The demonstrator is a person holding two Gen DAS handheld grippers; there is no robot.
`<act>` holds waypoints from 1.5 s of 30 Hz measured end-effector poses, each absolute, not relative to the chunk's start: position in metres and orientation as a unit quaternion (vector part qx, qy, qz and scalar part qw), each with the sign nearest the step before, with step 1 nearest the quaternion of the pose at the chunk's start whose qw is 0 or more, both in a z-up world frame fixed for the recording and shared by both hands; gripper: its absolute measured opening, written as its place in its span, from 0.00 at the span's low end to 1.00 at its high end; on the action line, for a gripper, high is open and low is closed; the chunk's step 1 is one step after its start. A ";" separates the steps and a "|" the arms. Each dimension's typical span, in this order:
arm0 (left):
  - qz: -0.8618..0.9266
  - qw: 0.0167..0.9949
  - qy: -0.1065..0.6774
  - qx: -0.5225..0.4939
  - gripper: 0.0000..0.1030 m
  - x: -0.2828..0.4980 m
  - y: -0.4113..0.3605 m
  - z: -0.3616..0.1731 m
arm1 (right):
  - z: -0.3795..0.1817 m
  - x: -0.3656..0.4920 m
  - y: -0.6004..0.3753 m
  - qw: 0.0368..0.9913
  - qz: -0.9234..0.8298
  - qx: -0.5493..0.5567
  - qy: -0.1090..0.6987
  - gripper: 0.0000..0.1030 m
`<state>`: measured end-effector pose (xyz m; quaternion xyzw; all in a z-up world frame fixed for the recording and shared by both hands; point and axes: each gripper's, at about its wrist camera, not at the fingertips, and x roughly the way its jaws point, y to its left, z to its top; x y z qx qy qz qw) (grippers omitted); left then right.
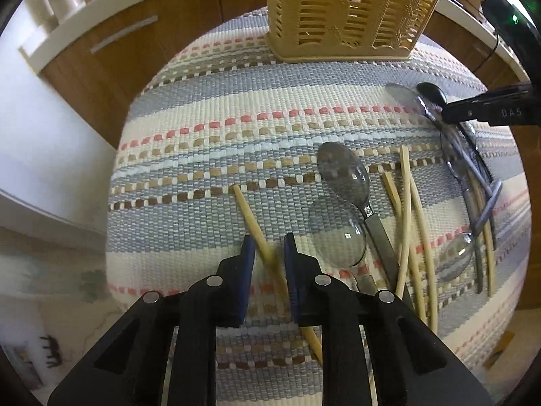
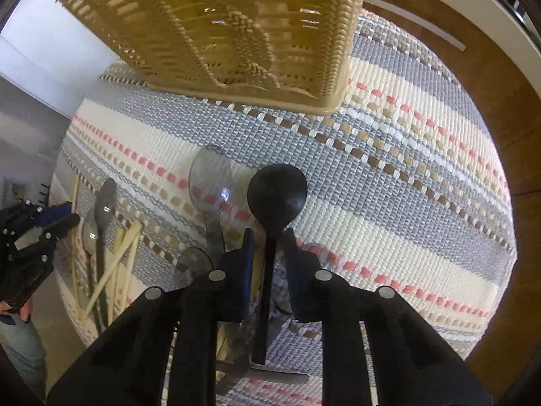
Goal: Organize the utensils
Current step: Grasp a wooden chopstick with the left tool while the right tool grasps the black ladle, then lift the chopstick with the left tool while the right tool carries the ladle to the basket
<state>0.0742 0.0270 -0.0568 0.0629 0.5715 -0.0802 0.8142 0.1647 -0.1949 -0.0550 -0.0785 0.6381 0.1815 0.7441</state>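
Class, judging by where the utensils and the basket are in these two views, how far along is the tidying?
Done: nothing visible; the basket shows no utensils through its slats. In hand: the left tongs straddle a chopstick, and the right tongs straddle the black spoon; neither looks clamped. Left: the metal spoons and other chopsticks lying on the mat.

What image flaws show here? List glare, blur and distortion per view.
Left wrist view: fisheye bulges the striped mat; glare glints on the spoon bowls; the chopstick between the left gripper blurs. Right wrist view: the basket is smeared; highlight on the clear spoon.
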 end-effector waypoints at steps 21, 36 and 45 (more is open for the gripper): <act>-0.185 0.942 0.259 -0.105 0.03 0.088 0.028 0.137 | 0.129 0.131 -0.215 0.887 0.287 0.008 0.362 0.04; -0.123 0.981 0.091 -0.116 0.03 0.195 0.009 0.153 | 0.112 0.228 -0.221 0.948 0.200 0.024 0.246 0.04; -0.103 0.986 0.083 -0.102 0.03 0.213 0.009 0.114 | 0.079 0.230 -0.209 0.954 0.195 0.007 0.228 0.04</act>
